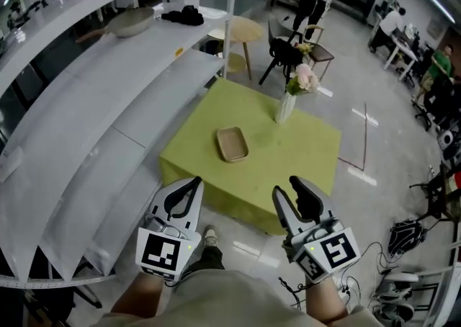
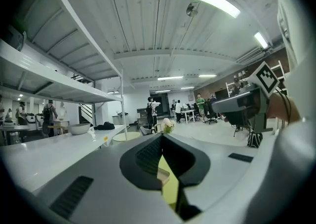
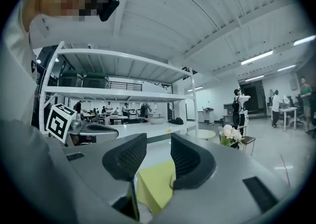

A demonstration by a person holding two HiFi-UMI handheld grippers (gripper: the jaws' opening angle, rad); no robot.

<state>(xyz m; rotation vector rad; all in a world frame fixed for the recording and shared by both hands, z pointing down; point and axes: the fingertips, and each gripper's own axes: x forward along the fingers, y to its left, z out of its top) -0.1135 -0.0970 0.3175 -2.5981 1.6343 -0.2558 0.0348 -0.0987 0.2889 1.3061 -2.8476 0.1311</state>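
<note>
Tan tray (image 1: pixel 233 143) lies flat on the green tabletop (image 1: pixel 310 149), well apart from both tools, and only the head view shows it whole. The left hand-held gripper (image 1: pixel 193 185) has its jaws pressed together at the tips; its own view catches just a sliver of the tray. The right hand-held gripper (image 1: pixel 287 190) stands spread and empty. Its view shows only tabletop in the gap, with the vase of flowers (image 3: pixel 228 134) off to the right.

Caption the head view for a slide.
A green table with tray and vase; left tongs and right tongs held before it.
</note>
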